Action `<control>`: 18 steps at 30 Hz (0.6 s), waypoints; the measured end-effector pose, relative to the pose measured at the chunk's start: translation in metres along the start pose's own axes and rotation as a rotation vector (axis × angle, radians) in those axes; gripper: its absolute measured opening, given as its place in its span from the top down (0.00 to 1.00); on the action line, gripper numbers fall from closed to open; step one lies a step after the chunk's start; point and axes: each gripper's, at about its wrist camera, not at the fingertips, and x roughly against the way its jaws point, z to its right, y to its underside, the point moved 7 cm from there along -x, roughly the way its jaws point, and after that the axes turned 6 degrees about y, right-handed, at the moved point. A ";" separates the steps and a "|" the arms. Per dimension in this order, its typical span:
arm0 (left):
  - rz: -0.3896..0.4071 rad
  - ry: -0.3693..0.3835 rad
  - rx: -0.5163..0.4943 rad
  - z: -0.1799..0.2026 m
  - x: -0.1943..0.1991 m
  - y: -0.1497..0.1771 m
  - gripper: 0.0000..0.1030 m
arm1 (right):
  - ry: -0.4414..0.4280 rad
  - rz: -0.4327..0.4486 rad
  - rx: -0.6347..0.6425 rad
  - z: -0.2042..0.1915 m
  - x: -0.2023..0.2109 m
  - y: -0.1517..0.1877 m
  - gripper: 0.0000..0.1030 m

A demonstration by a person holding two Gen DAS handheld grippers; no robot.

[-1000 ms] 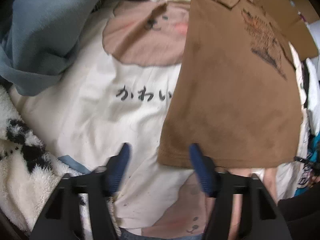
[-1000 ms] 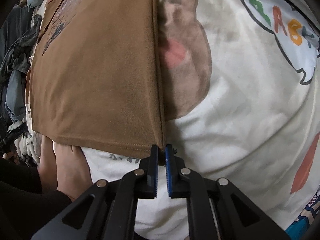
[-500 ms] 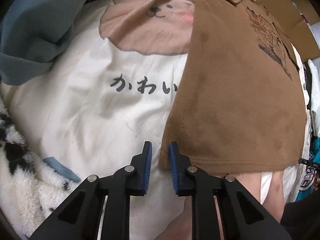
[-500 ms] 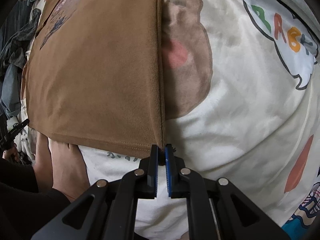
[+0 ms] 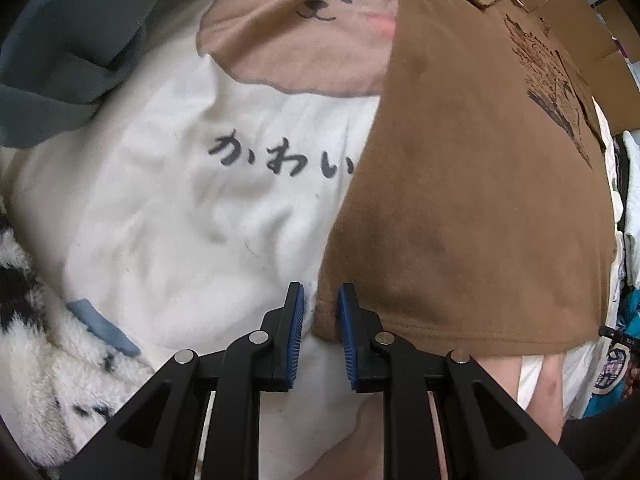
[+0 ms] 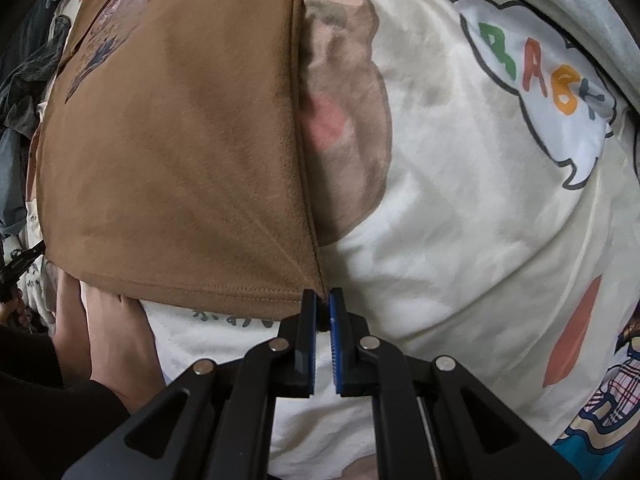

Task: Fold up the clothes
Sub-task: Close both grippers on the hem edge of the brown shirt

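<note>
A brown T-shirt [image 5: 472, 184] with a dark print near its top lies folded lengthwise on a cream bedcover [image 5: 180, 220]. It also shows in the right wrist view [image 6: 180, 152]. My left gripper [image 5: 321, 300] is closed on the shirt's lower left hem corner, the cloth bunched between the blue pads. My right gripper [image 6: 322, 300] is shut on the lower right hem corner, with the cloth pinched between its blue pads.
The bedcover [image 6: 460, 220] has bear faces, Japanese lettering and cartoon prints. A grey-blue garment [image 5: 68, 40] lies at upper left, a fluffy black-and-white blanket [image 5: 44, 344] at lower left. Cardboard boxes [image 5: 592, 40] stand at upper right. My bare legs [image 6: 116, 340] lie under the hem.
My left gripper went from wide open to closed around the shirt's lower left corner. My right gripper has kept its hold on the other corner and barely moved.
</note>
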 end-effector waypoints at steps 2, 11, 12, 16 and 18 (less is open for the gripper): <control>-0.003 0.007 -0.004 0.002 0.000 0.001 0.83 | 0.009 0.003 -0.005 0.003 0.002 -0.002 0.95; -0.001 -0.009 -0.023 0.005 -0.002 -0.003 0.83 | 0.026 -0.010 -0.015 0.004 -0.001 -0.011 0.95; -0.005 -0.013 -0.031 0.006 -0.002 -0.003 0.85 | 0.023 -0.012 -0.016 0.003 -0.002 -0.011 0.95; -0.020 -0.024 -0.056 0.012 0.003 -0.004 0.93 | 0.010 -0.013 -0.017 0.002 0.001 -0.011 0.95; -0.016 -0.025 -0.058 0.014 0.008 -0.006 0.94 | 0.004 -0.007 -0.016 0.002 0.006 -0.013 0.95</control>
